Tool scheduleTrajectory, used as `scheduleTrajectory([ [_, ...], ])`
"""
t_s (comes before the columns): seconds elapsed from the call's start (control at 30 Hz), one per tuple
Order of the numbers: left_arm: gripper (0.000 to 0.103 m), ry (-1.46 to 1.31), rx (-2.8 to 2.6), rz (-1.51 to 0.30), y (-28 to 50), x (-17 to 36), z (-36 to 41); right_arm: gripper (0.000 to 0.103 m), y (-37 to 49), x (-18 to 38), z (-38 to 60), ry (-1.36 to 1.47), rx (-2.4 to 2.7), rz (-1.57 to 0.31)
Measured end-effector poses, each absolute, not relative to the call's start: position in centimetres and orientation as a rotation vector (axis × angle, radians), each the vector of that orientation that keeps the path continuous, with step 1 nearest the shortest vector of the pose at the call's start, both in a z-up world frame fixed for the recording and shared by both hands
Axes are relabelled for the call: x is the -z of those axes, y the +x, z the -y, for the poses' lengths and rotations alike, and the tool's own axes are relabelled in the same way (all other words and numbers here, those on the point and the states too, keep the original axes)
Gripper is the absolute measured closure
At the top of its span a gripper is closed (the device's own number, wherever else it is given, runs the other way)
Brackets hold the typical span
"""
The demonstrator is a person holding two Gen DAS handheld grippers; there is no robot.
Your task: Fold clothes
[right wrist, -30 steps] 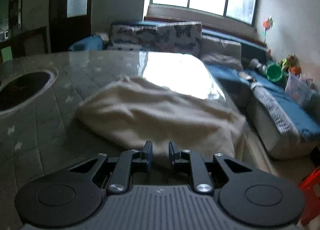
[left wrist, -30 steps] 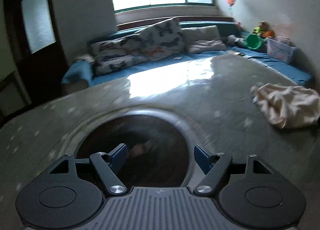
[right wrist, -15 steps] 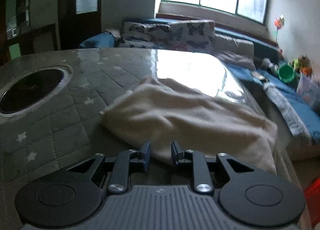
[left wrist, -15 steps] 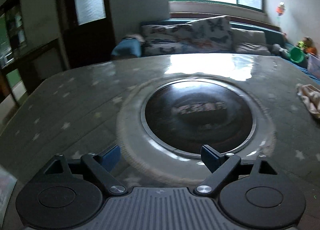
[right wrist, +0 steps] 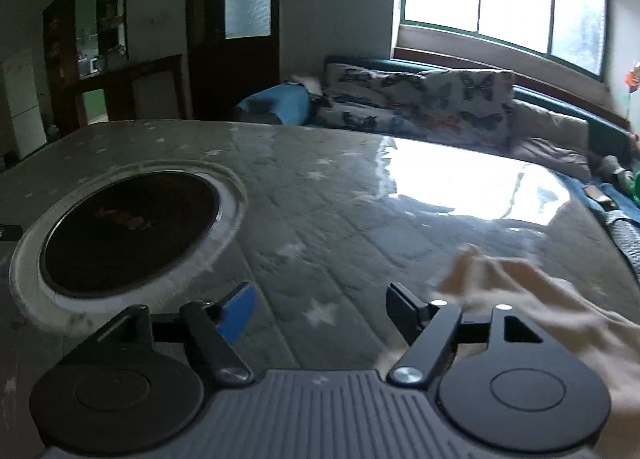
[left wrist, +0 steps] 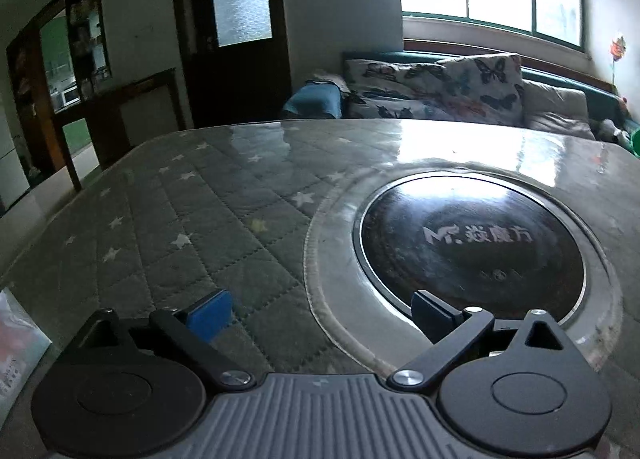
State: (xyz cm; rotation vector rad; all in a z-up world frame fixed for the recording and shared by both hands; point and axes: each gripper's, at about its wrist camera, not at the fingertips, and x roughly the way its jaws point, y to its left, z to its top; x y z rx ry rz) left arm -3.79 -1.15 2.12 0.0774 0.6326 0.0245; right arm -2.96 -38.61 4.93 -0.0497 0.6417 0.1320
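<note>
The right gripper [right wrist: 320, 309] is seen with its jaws opening, and nothing is caught between them: only the quilted grey-green star-printed table cover [right wrist: 320, 219] shows in the gap. A second ago those same jaws were nearly closed at the near edge of the cream-coloured soft garment [right wrist: 560, 299]; now the garment is left lying on the cover at the lower right of the right wrist view, just beside and partly behind the right-hand finger, blurred by motion. The view has been swung leftward, so that the round black glass cooktop [right wrist: 128, 231] set into the table is brought into the left of the picture.

The left gripper [left wrist: 320, 311] is also caught with its jaws opening, spread wide over the cover and the pale ring around the cooktop, with nothing between the blue pads [left wrist: 210, 313]. Compared with a second ago, the garment is no longer seen in the left wrist view at all; the camera has been turned away from it, toward the dark wooden door [left wrist: 236, 31] and the butterfly-print cushions [left wrist: 436, 87].

The garment has been released, then, and both tools are empty. Whether a fold has been finished cannot be told from the blur. Judging by this, either a new grasp point will be sought on the garment or another piece fetched.
</note>
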Motion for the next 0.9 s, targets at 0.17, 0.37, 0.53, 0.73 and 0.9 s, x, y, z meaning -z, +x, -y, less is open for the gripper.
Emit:
scheduleTrajectory([
  [0.17, 0.000, 0.069, -0.061, -0.642, -2.7, -1.5, 0.8, 0.020, -0.3, -4.0, 36.9, -0.042, -0.146, -0.658],
  [0.37, 0.000, 0.068, -0.104, -0.652, -1.4, -0.9, 0.5, 0.016, 1.9, -2.9, 35.4, -0.052, -0.143, -0.669],
  [0.53, 0.000, 0.058, -0.137, -0.667, -0.1, -0.3, -0.1, 0.011, 3.4, -2.0, 34.6, -0.042, -0.120, -0.685],
  [0.73, 0.000, 0.008, -0.148, -0.684, 0.6, 0.1, -0.8, 0.004, 5.0, -1.6, 34.1, -0.041, -0.099, -0.703],
  [0.9, 0.000, -0.012, -0.154, -0.690, 1.0, 0.1, -1.2, 0.000, 6.1, -1.4, 33.3, -0.055, -0.096, -0.714],
])
